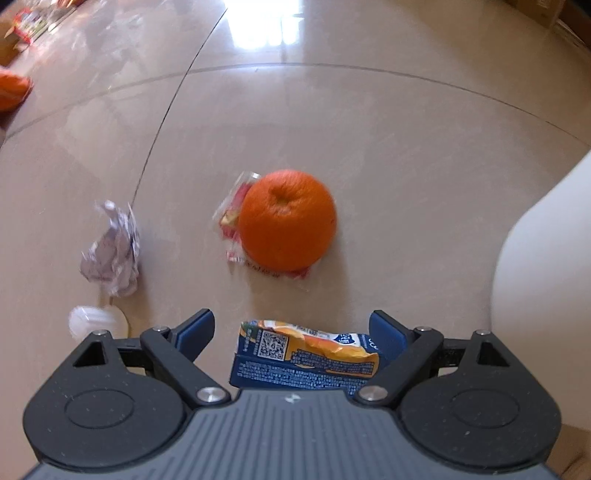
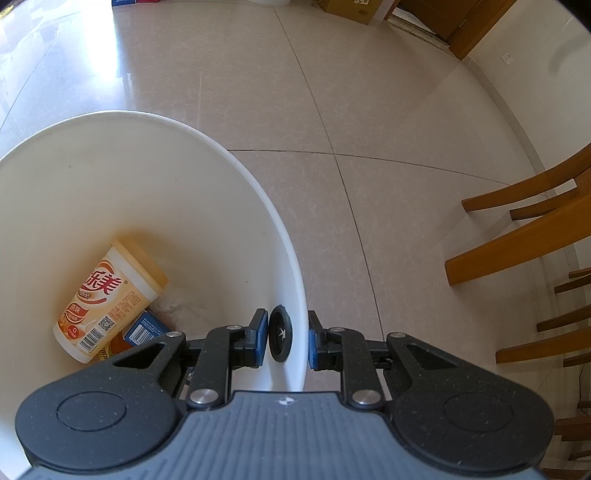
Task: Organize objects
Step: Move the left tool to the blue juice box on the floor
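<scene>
In the left wrist view my left gripper (image 1: pixel 290 332) stands open, low over the floor. A crushed blue and orange juice carton (image 1: pixel 306 354) lies between its fingers, with a clear gap to the left pad. Beyond it an orange (image 1: pixel 287 219) rests on a red and clear wrapper (image 1: pixel 231 218). A crumpled paper ball (image 1: pixel 112 251) and a small white cap (image 1: pixel 96 321) lie to the left. In the right wrist view my right gripper (image 2: pixel 287 339) is shut on the rim of the white bin (image 2: pixel 291 266), at a black disc (image 2: pixel 280 338). A milk tea cup (image 2: pixel 109 299) and a blue carton (image 2: pixel 146 326) lie inside.
The white bin's wall (image 1: pixel 546 251) rises at the right of the left wrist view. An orange object (image 1: pixel 13 92) lies far left on the glossy tiled floor. Wooden chair legs (image 2: pixel 524 240) stand right of the bin, with cardboard boxes (image 2: pixel 351 9) and a wooden door (image 2: pixel 461 22) far behind.
</scene>
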